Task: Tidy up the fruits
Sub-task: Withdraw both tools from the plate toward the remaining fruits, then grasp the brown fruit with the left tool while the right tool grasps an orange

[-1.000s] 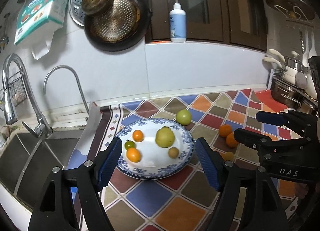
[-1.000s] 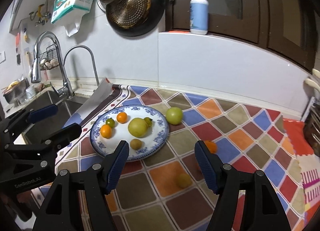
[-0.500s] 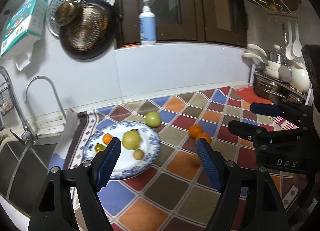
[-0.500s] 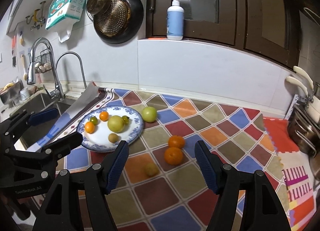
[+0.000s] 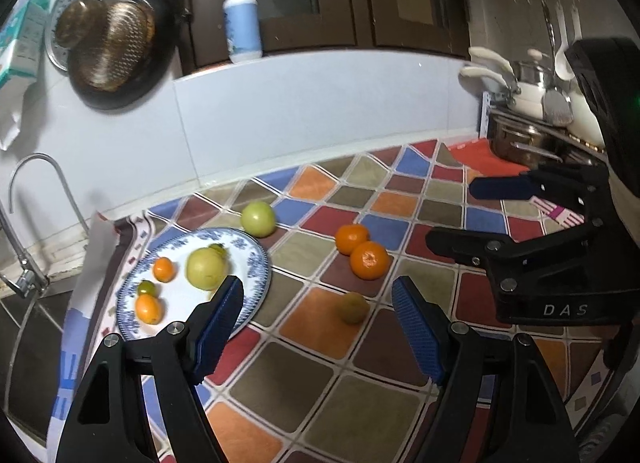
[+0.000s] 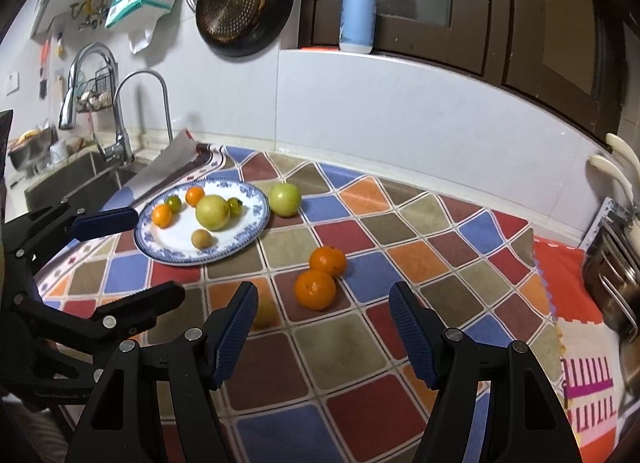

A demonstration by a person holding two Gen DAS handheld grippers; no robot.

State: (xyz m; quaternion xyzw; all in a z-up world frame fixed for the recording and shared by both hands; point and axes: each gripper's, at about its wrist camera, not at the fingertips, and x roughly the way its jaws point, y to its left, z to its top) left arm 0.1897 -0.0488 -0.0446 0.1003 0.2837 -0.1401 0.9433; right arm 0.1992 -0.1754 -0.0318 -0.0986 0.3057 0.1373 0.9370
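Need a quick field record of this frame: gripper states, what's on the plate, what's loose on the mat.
left gripper: open, holds nothing
right gripper: open, holds nothing
plate: blue-rimmed, on the checkered mat
on plate: large yellow-green fruit, two small oranges, two small green fruits, one small brown fruit
loose on mat: green apple beside the plate, two oranges touching, one small yellowish fruit
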